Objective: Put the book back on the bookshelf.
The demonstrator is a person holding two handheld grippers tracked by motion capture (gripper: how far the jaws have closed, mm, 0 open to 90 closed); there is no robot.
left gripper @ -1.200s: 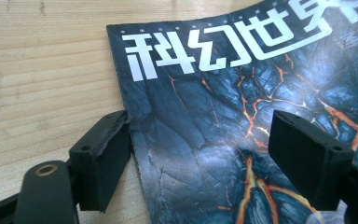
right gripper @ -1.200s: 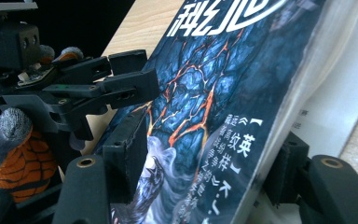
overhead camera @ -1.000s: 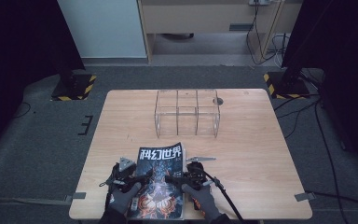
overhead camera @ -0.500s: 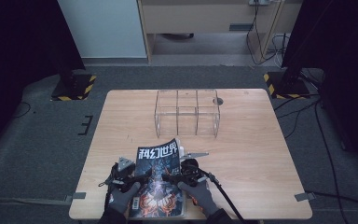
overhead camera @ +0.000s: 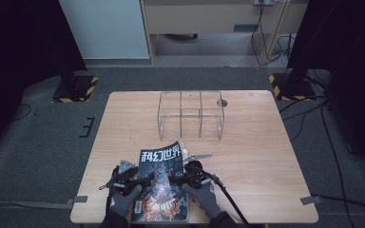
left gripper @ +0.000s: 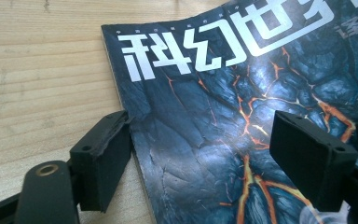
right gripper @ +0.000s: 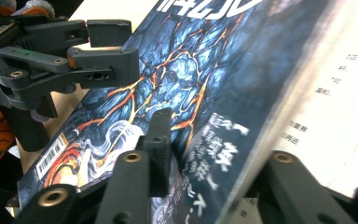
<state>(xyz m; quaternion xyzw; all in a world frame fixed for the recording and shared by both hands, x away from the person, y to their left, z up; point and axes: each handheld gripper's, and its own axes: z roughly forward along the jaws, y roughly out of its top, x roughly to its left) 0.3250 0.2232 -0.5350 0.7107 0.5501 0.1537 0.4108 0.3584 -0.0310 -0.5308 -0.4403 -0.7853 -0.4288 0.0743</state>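
Note:
A magazine (overhead camera: 161,190) with a dark blue, lava-cracked cover and white title lies at the table's near edge. My left gripper (overhead camera: 142,179) is at its left side. In the left gripper view its jaws (left gripper: 200,140) stand wide open astride the spine edge, and the left pad (left gripper: 105,144) touches that edge. My right gripper (overhead camera: 177,178) is at the magazine's right side. Its jaws (right gripper: 219,154) have just been closing and now pinch the cover's (right gripper: 200,93) free edge, which is lifted off the printed pages (right gripper: 345,107). The left gripper (right gripper: 121,46) shows open beyond it.
A clear plastic organizer (overhead camera: 191,114) with three compartments stands at the far middle of the wooden table (overhead camera: 266,156). A small round hole (overhead camera: 222,102) lies in the tabletop beside it. Gloved hands hold both grippers at the near edge.
The right gripper's jaws have closed on the cover's right edge. The magazine has tilted and shifted slightly to the left. The left gripper has stayed put.

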